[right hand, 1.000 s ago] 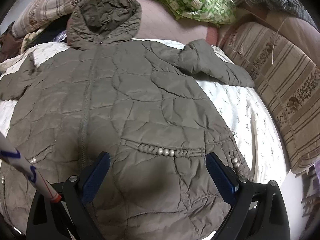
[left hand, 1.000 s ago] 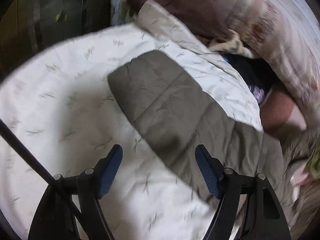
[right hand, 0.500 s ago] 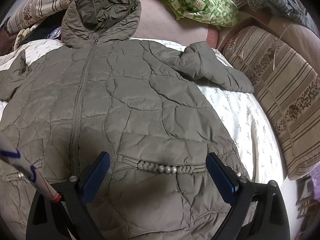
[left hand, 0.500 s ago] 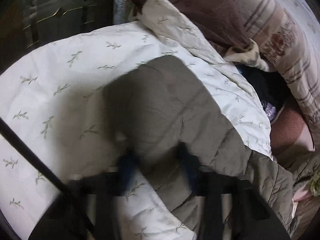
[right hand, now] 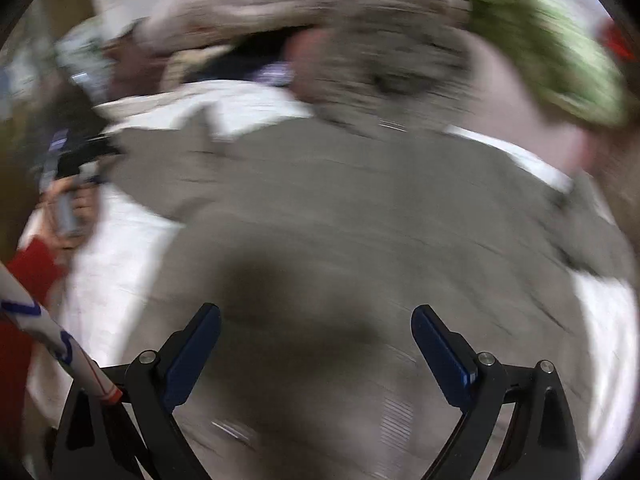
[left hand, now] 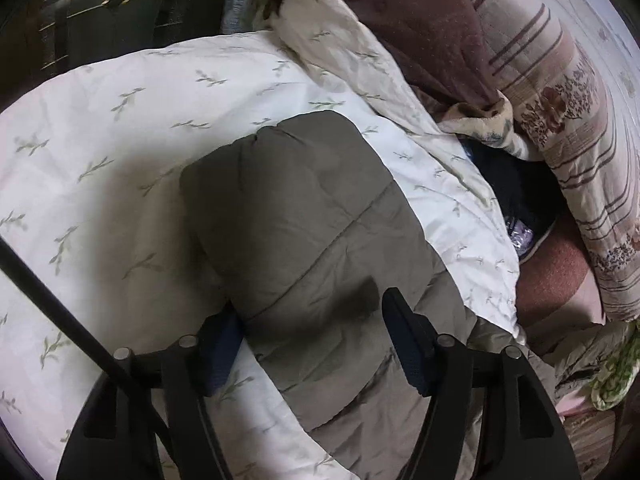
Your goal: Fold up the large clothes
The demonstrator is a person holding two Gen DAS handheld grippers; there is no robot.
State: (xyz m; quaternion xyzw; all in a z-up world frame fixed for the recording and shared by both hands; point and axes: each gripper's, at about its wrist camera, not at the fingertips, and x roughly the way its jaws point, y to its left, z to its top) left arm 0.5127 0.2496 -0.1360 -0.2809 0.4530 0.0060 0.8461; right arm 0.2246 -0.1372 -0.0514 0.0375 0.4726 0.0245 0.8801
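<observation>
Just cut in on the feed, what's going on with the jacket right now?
The olive quilted jacket lies spread on the white leaf-print quilt. The left gripper straddles its sleeve, jaws apart and not clamped. The right gripper is open above the jacket body; its view is blurred.
</observation>
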